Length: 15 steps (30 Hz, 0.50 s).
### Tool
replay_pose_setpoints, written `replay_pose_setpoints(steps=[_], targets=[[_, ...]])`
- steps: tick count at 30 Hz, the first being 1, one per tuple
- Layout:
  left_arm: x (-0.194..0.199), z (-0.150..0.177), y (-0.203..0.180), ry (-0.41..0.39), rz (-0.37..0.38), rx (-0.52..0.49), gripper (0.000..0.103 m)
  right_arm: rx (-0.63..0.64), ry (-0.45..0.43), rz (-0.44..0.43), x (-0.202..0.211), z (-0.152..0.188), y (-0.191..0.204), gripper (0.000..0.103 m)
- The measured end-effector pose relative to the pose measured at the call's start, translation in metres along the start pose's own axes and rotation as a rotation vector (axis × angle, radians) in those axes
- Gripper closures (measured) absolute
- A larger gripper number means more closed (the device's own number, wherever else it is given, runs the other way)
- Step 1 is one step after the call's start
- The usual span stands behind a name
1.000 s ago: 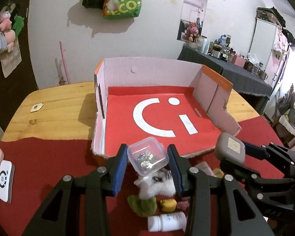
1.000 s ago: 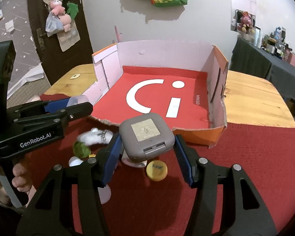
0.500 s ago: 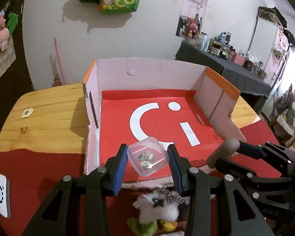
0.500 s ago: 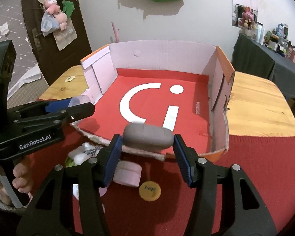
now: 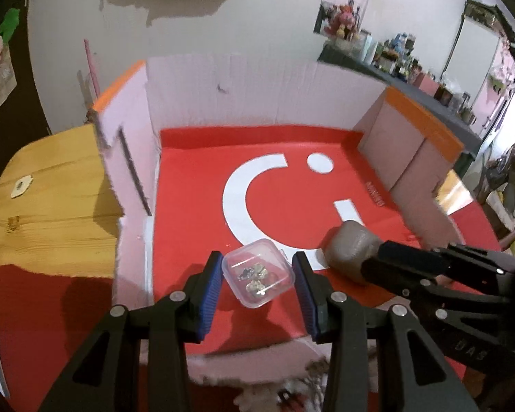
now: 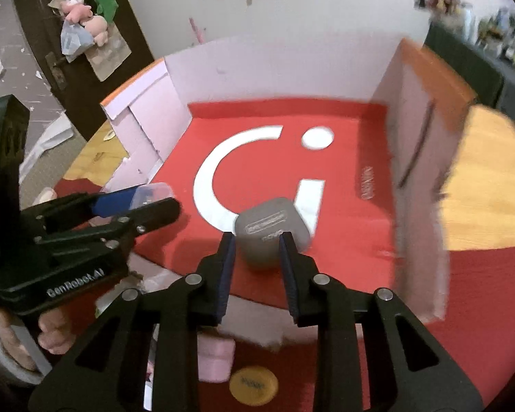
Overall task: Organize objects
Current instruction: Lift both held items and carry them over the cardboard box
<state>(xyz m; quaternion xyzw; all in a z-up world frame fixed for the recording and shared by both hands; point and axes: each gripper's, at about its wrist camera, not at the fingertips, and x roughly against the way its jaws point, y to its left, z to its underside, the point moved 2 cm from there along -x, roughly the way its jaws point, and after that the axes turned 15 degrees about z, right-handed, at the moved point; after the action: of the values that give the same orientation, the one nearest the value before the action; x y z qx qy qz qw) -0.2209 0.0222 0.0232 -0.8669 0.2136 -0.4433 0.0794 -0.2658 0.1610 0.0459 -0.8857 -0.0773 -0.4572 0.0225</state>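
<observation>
A small clear plastic box [image 5: 257,276] with metal bits inside hangs just above the red floor of the open cardboard box [image 5: 195,206], and my left gripper [image 5: 256,261] is shut on its sides. To its right, a grey rounded case [image 5: 350,247] sits low over the same floor, near the white logo. The right wrist view shows my right gripper [image 6: 257,237] closing tight across the near end of the grey case [image 6: 271,230], pads pressing on it. My left gripper [image 6: 147,202] reaches in from the left there, over the front wall.
The cardboard box has pink walls [image 6: 292,68] with orange top edges, on a wooden table [image 5: 51,206] partly under a red cloth [image 6: 480,292]. In front of the box lie a yellow round cap [image 6: 254,386], a pink item [image 6: 214,360] and a white plush toy [image 5: 292,395].
Both grippers moved forward and down from the red cloth to over the box floor. The grey case tipped between the right fingers, which closed much narrower on it.
</observation>
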Motion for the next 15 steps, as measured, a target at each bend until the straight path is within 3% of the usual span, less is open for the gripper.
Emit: replay_pose_setpoints(steps=[13, 14, 15], targets=[[-0.0131, 0.0037, 0.0097, 0.043, 0.0, 0.006, 0.06, 0.134, -0.008, 0.126, -0.0052, -0.0086, 0.0106, 0.074], [-0.0124, 0.0036, 0.0102, 0.042, 0.005, 0.009, 0.06, 0.14, -0.006, 0.125, -0.0049, -0.0082, 0.0109, 0.063], [-0.0122, 0.0034, 0.0106, 0.042, 0.007, 0.011, 0.06, 0.142, -0.002, 0.13, -0.0052, -0.0077, 0.0105, 0.037]])
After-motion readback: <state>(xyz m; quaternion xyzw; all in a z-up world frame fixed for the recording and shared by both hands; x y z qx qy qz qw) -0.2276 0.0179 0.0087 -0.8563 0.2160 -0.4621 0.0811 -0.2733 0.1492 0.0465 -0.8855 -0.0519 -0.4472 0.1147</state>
